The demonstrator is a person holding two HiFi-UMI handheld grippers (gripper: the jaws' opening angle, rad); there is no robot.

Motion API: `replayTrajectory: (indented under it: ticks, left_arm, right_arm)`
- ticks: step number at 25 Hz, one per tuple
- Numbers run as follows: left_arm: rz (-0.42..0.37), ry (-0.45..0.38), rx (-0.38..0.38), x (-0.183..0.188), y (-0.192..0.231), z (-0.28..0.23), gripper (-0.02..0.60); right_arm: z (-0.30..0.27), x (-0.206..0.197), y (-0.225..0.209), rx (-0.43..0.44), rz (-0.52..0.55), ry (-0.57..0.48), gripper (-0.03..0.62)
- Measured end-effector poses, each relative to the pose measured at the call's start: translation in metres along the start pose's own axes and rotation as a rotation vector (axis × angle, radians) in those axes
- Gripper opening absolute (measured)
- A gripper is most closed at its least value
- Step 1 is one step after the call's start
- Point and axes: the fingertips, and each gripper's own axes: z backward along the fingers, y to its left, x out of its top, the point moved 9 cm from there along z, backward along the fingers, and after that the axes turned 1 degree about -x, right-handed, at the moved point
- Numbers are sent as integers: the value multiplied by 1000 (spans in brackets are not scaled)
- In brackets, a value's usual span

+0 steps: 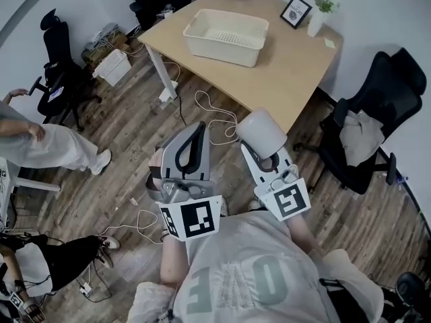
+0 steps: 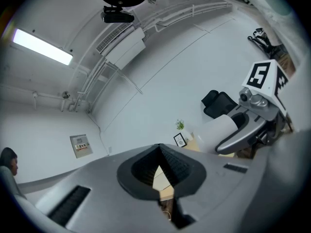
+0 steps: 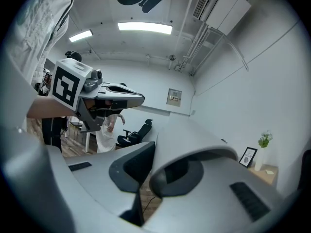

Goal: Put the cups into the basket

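The left tool [image 1: 196, 129] has its jaws closed together with nothing between them. Just beside it, the right tool [image 1: 261, 152] is clamped on the wall of a white cup [image 1: 261, 132], over the wooden floor [image 1: 135, 123]. Ahead, the cream basket [image 1: 222, 51] shows only its slotted bottom. It sits toward the left of the bench [image 1: 296, 66], with bare benchtop to its right up to a framed picture [image 1: 295, 11].

White cup [image 1: 262, 133] held sideways — cream basket [image 1: 227, 38] upright.
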Motion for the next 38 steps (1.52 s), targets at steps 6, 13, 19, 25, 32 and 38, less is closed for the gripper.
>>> replayTrajectory:
  ticks: [6, 13, 19, 25, 32, 38]
  left_arm:
    - [-9, -21, -13, -23, 36, 8, 6]
    - [11, -25, -54, -46, 51, -2, 5]
    - [35, 6, -68, -66, 59, -25, 6]
    - [45, 15, -76, -81, 64, -60, 5]
    - [35, 14, -80, -99, 76, -131, 6]
    - [41, -7, -76, -110, 92, -208, 5]
  right_arm:
    - [-36, 9, 18, -41, 42, -23, 34]
    - [-55, 5, 19, -84, 38, 26, 34]
    - [-80, -1, 7, -79, 39, 57, 34]
    - [-108, -12, -22, -77, 32, 66, 34]
    - [-156, -25, -78, -85, 31, 65, 34]
    - [-197, -30, -135, -88, 60, 62, 34]
